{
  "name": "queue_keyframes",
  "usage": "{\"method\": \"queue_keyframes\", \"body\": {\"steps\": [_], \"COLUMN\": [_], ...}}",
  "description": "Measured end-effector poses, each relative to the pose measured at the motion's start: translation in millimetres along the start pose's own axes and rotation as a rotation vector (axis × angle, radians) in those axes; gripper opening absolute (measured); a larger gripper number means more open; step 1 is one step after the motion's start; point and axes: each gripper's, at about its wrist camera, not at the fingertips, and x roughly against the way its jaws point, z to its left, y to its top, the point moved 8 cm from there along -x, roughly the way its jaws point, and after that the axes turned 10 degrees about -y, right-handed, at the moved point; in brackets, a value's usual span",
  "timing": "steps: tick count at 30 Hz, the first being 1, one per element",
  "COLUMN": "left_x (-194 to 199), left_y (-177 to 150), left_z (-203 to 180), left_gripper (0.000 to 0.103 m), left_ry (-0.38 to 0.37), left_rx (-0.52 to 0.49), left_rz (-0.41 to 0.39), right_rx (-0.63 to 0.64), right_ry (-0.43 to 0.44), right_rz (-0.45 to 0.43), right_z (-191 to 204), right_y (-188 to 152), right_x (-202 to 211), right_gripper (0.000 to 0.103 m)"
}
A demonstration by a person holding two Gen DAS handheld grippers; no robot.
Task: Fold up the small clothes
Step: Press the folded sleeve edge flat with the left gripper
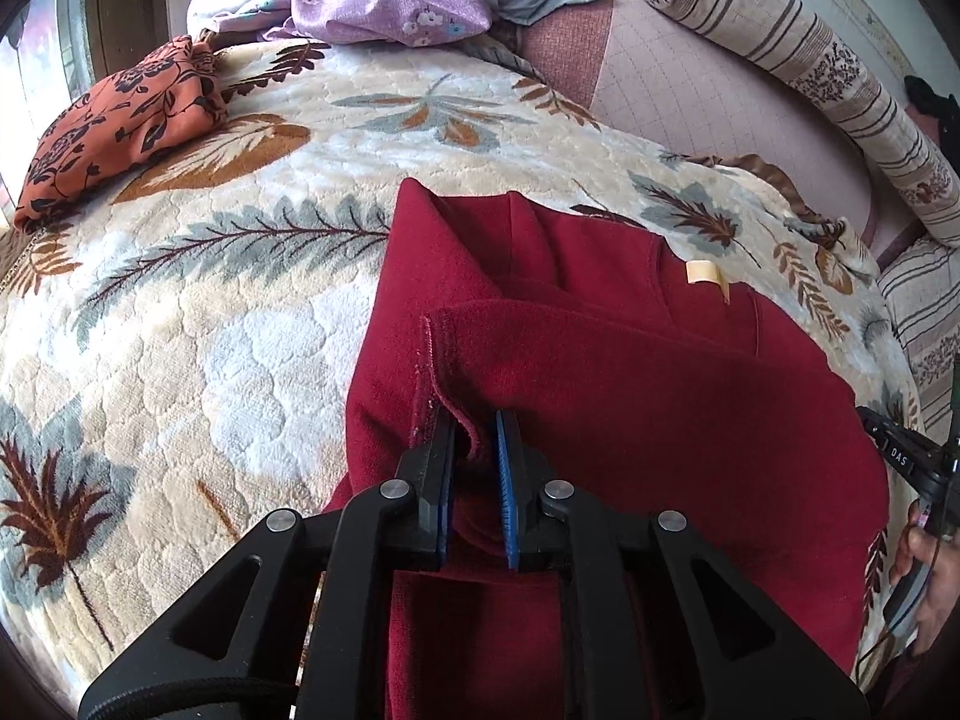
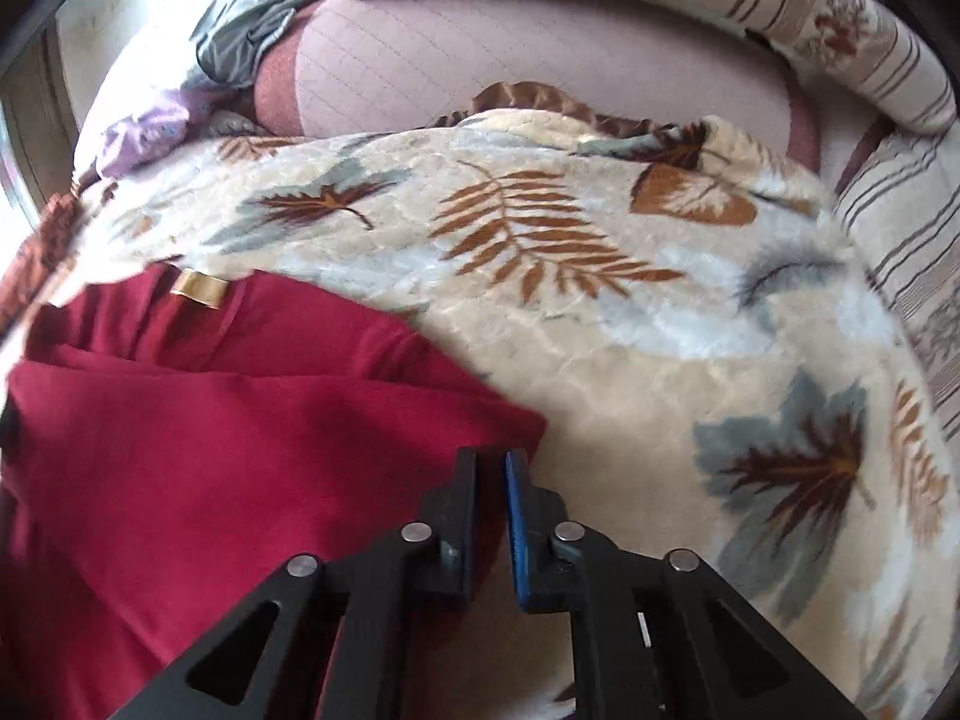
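On the bed, over a cream blanket (image 1: 180, 360) printed with brown and grey leaves, a dark red garment (image 1: 660, 420) is lying partly folded, one layer turned over another, with a small tan label (image 1: 708, 276) showing near its far edge. The left tongs (image 1: 474, 420) are sitting at the garment's left side with a narrow gap between the fingers, and a hemmed fold of the red cloth is lying in that gap; whether the pads are pinching it I cannot tell. The right tongs (image 2: 492, 459) are hanging at the garment's near right corner, their fingers slightly apart; the black finger is overlapping the red cloth's edge, and nothing is showing in the gap. Beyond the garment, an orange flowered cloth (image 1: 120, 126) is lying at the blanket's far left, a lilac flowered cloth (image 1: 390, 9) is bunched behind it, and a striped bolster (image 1: 810, 78) is running along the right side of the bed.
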Motion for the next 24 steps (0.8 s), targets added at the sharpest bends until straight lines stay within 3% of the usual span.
{"method": "queue_keyframes", "body": {"steps": [1,3,6,8,9,10,11,12,13,14,16,20,24], "left_x": [0.4,1.7,2.1,2.1,2.5,2.7,2.7,2.7,2.3,2.4,3.0,0.8,3.9], "left_y": [-0.2,-0.2,-0.7,-1.1,-1.6,-2.2,-2.9,-3.6,-4.2,-5.1,-6.3,-9.1,-8.9], "left_z": [-1.2,-3.7,-4.5,-5.2,-5.6,-5.9,-6.0,-5.7,-5.1,-4.6,-4.1,-5.0,-6.0], "left_gripper": [0.019,0.024,0.026,0.026,0.026,0.026,0.026,0.026,0.026,0.026,0.026,0.026,0.026], "left_ry": [0.000,-0.014,-0.012,-0.005,-0.001,0.003,0.006,0.008,0.007,0.006,0.003,-0.001,0.006], "left_rx": [-0.008,-0.010,-0.009,-0.014,-0.017,-0.022,-0.027,-0.030,-0.030,-0.030,-0.035,-0.052,-0.046], "left_rz": [-0.001,-0.001,-0.003,-0.005,-0.006,-0.007,-0.008,-0.009,-0.010,-0.011,-0.013,-0.012,-0.016], "right_rx": [-0.021,-0.115,-0.179,-0.175,-0.173,-0.176,-0.172,-0.148,-0.117,-0.094,-0.111,-0.111,-0.118], "right_ry": [-0.010,0.081,0.176,0.248,0.275,0.296,0.321,0.337,0.336,0.324,0.333,0.237,0.233], "right_rz": [0.025,0.079,0.037,0.029,0.034,0.034,0.036,0.055,0.080,0.104,0.109,0.081,0.079], "right_z": [-7.8,-21.6,-30.6,-22.2,-18.2,-11.5,-3.2,5.9,15.4,20.9,20.2,0.9,-2.4], "right_y": [-3.0,-10.5,-15.0,-21.5,-27.7,-32.8,-38.6,-45.2,-50.8,-55.7,-59.9,-61.8,-58.8], "right_x": [-7.0,-8.3,22.1,40.8,47.0,50.2,51.8,49.6,45.0,39.0,34.7,32.0,39.0], "right_gripper": [0.006,0.006,0.009,0.045,0.078,0.085,0.084,0.075,0.045,0.030,0.019,0.015,0.015]}}
